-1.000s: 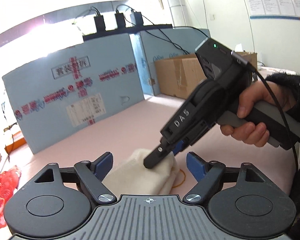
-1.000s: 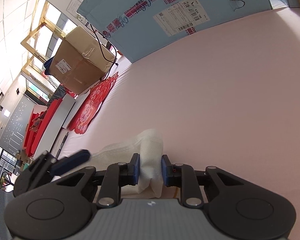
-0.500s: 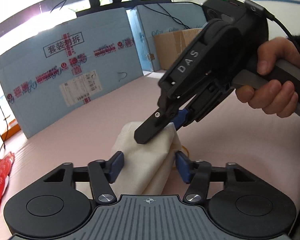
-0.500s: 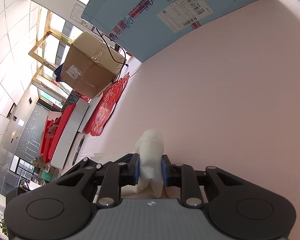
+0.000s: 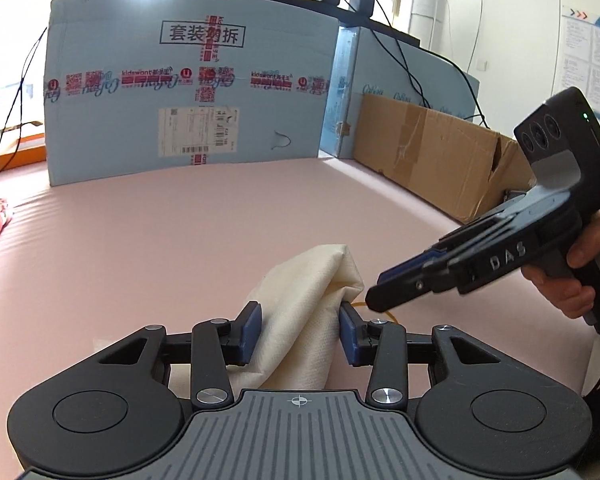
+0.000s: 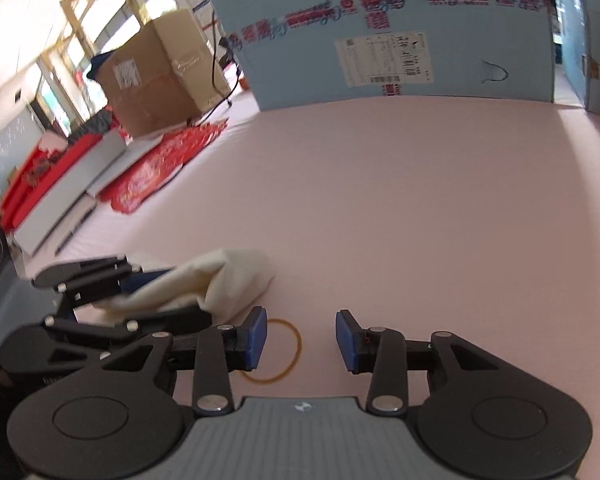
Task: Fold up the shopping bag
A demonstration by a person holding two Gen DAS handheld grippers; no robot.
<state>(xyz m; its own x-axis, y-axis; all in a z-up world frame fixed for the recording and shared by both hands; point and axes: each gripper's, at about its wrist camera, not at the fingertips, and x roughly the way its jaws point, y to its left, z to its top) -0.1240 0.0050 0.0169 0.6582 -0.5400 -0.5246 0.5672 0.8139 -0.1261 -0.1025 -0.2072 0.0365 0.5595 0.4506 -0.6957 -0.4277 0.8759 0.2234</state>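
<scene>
The cream shopping bag (image 5: 304, 312), folded into a thick bundle, rests on the pink table (image 5: 160, 248). My left gripper (image 5: 300, 334) has the bundle between its blue pads, its jaws are closing, and both pads touch the fabric. In the right wrist view the bag (image 6: 236, 276) lies left of my right gripper (image 6: 300, 338), held by the left gripper (image 6: 176, 296). The right gripper's jaws are opening with nothing between them. It hovers over a yellow rubber band (image 6: 296, 344) on the table. The left wrist view shows the right gripper (image 5: 374, 300) just right of the bag, held by a hand (image 5: 572, 276).
A tall blue cardboard panel (image 5: 188, 92) stands across the back of the table. A brown cardboard box (image 5: 432, 152) stands at the right edge. Red printed items (image 6: 160, 164) and another brown box (image 6: 156, 76) lie beyond the table's left side.
The left gripper closed from wide open around the folded bag. The right gripper let go of the bag, opened and drew back to the bag's right, over the rubber band.
</scene>
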